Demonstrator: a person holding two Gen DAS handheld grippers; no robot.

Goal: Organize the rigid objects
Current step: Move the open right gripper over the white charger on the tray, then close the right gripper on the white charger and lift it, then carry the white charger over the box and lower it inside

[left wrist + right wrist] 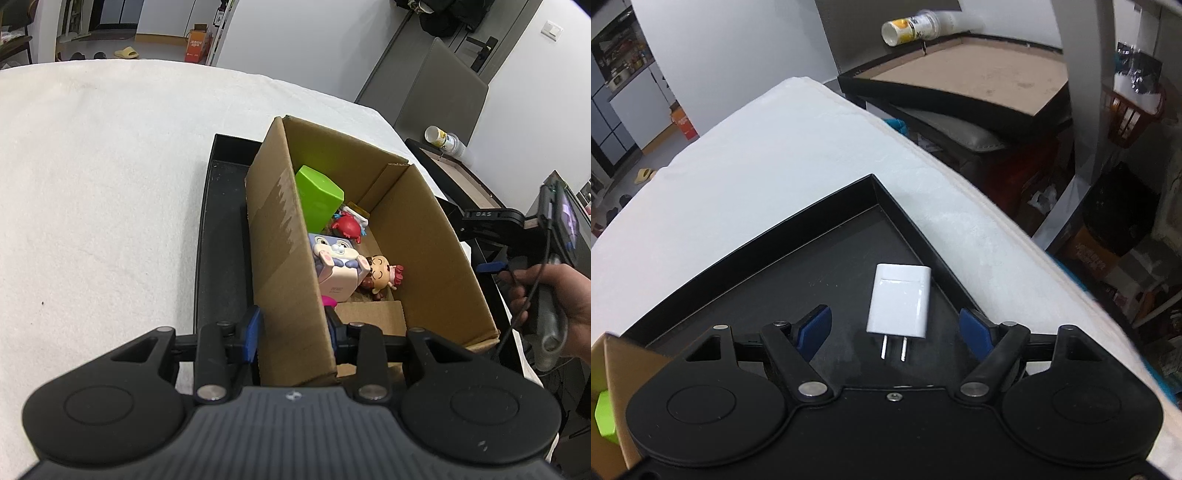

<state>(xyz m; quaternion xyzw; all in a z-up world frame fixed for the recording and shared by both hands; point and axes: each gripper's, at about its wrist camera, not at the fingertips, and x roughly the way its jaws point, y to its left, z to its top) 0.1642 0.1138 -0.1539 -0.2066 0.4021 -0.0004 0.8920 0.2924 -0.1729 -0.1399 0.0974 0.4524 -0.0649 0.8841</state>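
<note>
Gripping the near left wall of the cardboard box (284, 258), the left gripper (293, 328) has one pad on each face of the wall. The box stands in the black tray (218, 229), holding a green block (317, 192) and toy figures (354, 258). The right gripper (895, 332) is spread wide around a white charger (899, 301) lying on the tray floor, pads not touching it.

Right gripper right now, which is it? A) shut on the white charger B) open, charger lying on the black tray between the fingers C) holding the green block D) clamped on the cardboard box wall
B: the right gripper is open, its blue pads spread well apart on either side of the white charger, which lies flat on the black tray with its prongs pointing toward the camera and neither pad touching it.
</note>
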